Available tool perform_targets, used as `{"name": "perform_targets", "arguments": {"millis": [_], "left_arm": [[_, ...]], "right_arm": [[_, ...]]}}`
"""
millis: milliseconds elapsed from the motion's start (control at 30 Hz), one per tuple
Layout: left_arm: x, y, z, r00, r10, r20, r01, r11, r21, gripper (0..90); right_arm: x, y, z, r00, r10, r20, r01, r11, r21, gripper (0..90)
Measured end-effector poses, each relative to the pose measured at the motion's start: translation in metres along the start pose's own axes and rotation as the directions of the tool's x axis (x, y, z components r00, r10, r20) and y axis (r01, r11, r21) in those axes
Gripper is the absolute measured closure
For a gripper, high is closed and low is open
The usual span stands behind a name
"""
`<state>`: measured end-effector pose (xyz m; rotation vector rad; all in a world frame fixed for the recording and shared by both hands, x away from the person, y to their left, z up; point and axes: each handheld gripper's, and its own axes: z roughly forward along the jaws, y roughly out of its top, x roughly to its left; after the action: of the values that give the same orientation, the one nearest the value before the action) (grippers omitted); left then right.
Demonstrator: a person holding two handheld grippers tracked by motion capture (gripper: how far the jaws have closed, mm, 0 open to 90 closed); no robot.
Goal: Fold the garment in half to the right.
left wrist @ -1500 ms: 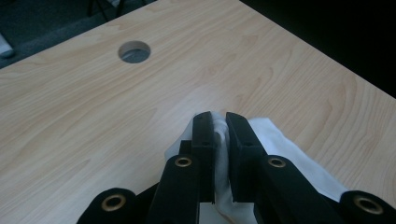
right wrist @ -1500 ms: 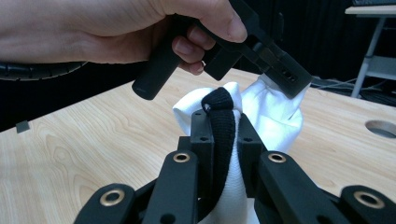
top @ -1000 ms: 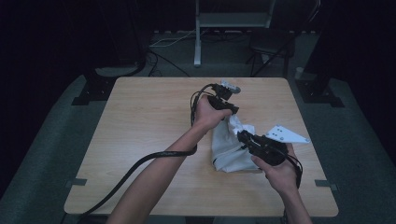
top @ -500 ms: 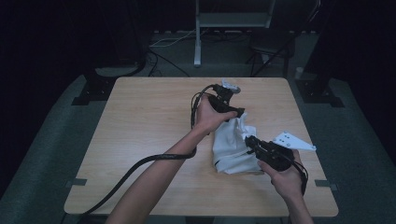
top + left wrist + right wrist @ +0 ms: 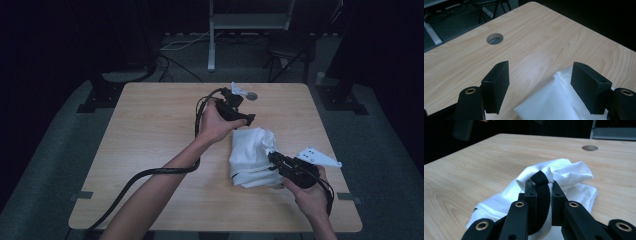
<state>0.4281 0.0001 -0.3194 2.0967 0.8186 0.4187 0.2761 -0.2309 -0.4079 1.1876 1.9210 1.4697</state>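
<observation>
Left gripper (image 5: 239,111) having just let go and lifting off the white cloth (image 5: 252,155), jaws wide and empty, right gripper (image 5: 278,161) clamping the cloth's black-trimmed edge mid-table (image 5: 150,140), no readable labels.

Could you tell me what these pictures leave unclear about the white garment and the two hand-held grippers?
- White garment: what kind it is; bunched in the high view, cut off by the bottom edge in the left gripper view.
- Black band: where it ends; the right hand-held gripper shut on it hides it in the right gripper view.
- Left hand-held gripper: open above the cloth; in the high view the hand covers its body.
</observation>
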Motion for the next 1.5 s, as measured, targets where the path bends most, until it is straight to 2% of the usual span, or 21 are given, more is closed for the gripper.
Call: {"name": "perform_targets", "arguments": {"millis": [133, 333, 400, 667, 900, 1067, 1133, 1267, 1367, 1500], "left_arm": [[0.01, -0.012, -0.013, 1.0, 0.001, -0.006, -0.002, 1.0, -0.008, 30.7], [0.025, -0.031, -0.031, 0.9993, -0.035, -0.01, 0.035, 0.9989, -0.033, 30.7], [0.031, -0.037, -0.038, 0.9993, -0.036, -0.008, 0.036, 0.9986, -0.04, 30.7], [0.048, -0.064, -0.067, 0.9971, -0.074, -0.013, 0.073, 0.993, -0.093, 30.7], [0.052, -0.083, -0.082, 0.9962, -0.086, -0.014, 0.084, 0.989, -0.122, 29.3], [0.052, -0.1, -0.089, 0.9962, -0.086, -0.011, 0.084, 0.9887, -0.125, 29.3], [0.053, -0.107, -0.091, 0.9959, -0.09, -0.012, 0.088, 0.9881, -0.126, 29.3], [0.054, -0.12, -0.094, 0.9943, -0.107, -0.005, 0.105, 0.985, -0.137, 29.3], [0.054, -0.129, -0.098, 0.9935, -0.114, -0.004, 0.112, 0.9823, -0.15, 29.3], [0.046, -0.138, -0.1, 0.9947, -0.103, 0.003, 0.102, 0.9822, -0.158, 29.3]], "right_arm": [[-0.003, -0.008, -0.003, 0.9997, 0.018, 0.018, -0.018, 0.999, 0.029, 78.6], [-0.009, -0.019, -0.007, 0.9984, 0.04, 0.04, -0.042, 0.998, 0.056, 75.5], [-0.01, -0.022, -0.008, 0.998, 0.045, 0.044, -0.048, 0.996, 0.069, 73.7], [-0.016, -0.034, -0.015, 0.9944, 0.062, 0.085, -0.073, 0.99, 0.125, 67.9], [-0.019, -0.038, -0.021, 0.9936, 0.052, 0.1, -0.07, 0.981, 0.181, 63.0], [-0.022, -0.038, -0.032, 0.9917, 0.057, 0.115, -0.083, 0.968, 0.238, 56.4], [-0.024, -0.036, -0.038, 0.9914, 0.059, 0.117, -0.085, 0.969, 0.233, 54.8], [-0.025, -0.027, -0.047, 0.9899, 0.063, 0.127, -0.085, 0.98, 0.18, 49.3], [-0.021, -0.018, -0.046, 0.992, 0.039, 0.121, -0.056, 0.988, 0.147, 46.2], [-0.011, -0.008, -0.034, 0.9953, -0.01, 0.097, -0.002, 0.992, 0.123, 46.2]]}}
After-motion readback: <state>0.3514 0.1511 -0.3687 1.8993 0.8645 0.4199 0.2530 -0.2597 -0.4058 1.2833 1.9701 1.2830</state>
